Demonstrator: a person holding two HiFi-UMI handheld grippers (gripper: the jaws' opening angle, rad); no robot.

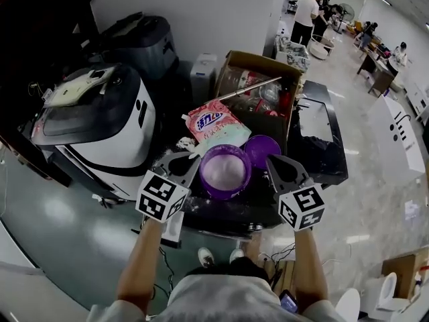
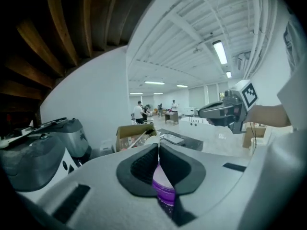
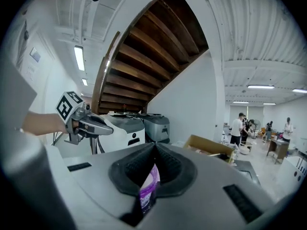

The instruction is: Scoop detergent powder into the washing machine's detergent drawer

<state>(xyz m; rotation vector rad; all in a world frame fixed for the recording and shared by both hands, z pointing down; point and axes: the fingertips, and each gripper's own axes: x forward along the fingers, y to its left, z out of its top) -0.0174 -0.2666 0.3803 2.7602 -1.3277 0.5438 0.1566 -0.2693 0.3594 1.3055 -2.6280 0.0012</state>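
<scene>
A purple tub (image 1: pixel 225 172) of white powder stands on a dark surface in the head view, its purple lid (image 1: pixel 263 149) just behind it to the right. My left gripper (image 1: pixel 190 161) sits at the tub's left rim and my right gripper (image 1: pixel 273 161) at its right side. In both gripper views the jaws meet at their tips, and a slice of the tub (image 2: pixel 164 185) (image 3: pixel 148 188) shows in the gap below them. A pink detergent bag (image 1: pixel 213 123) lies behind the tub. The white and black washing machine (image 1: pixel 100 123) stands to the left. I see no scoop or drawer.
An open cardboard box (image 1: pixel 261 86) of clutter stands behind the lid, with a black case (image 1: pixel 322 143) to its right. A second dark machine (image 1: pixel 137 42) stands behind the washing machine. People stand far off in the hall (image 1: pixel 307 12). The person's shoes (image 1: pixel 206 255) show on the floor below.
</scene>
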